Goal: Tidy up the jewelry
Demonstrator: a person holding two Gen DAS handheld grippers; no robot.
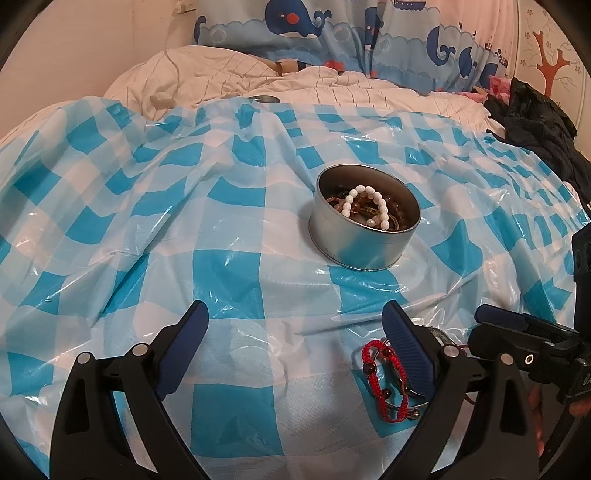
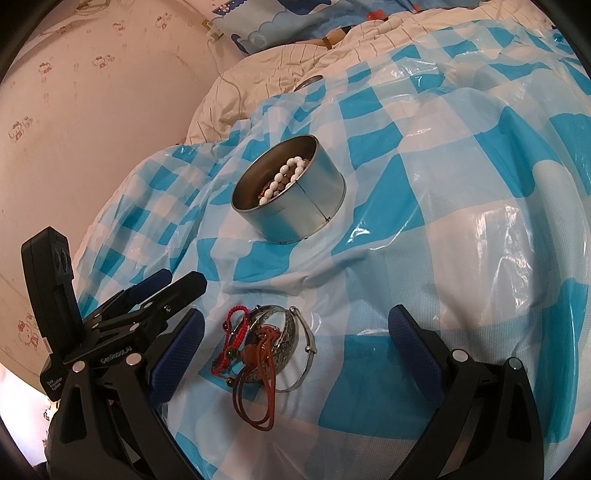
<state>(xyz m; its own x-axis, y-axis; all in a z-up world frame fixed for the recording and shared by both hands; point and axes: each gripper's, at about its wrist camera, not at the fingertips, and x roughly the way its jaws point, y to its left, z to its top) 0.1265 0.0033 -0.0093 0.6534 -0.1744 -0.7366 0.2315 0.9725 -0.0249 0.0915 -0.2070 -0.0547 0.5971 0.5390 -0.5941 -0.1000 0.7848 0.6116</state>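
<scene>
A round metal tin (image 1: pixel 364 236) (image 2: pixel 295 206) stands on the blue-and-white checked plastic sheet (image 1: pixel 221 236) (image 2: pixel 443 184). It holds a white bead bracelet (image 1: pixel 364 206) (image 2: pixel 282 179) and brown bead strings. A small pile lies loose on the sheet: a red cord bracelet (image 1: pixel 384 380) (image 2: pixel 231 339), silver bangles (image 2: pixel 291 343) and a brown cord (image 2: pixel 258 398). My left gripper (image 1: pixel 295 350) is open, its right finger beside the red bracelet. My right gripper (image 2: pixel 295 350) is open, the pile between its fingers.
The sheet covers a bed with a white quilt (image 1: pixel 221 74). A whale-print curtain (image 1: pixel 332 29) hangs behind. Dark clothing (image 1: pixel 543 122) lies at the right. A wall (image 2: pixel 92 110) runs along the bed's left side. A metal lid (image 1: pixel 264 99) lies at the sheet's far edge.
</scene>
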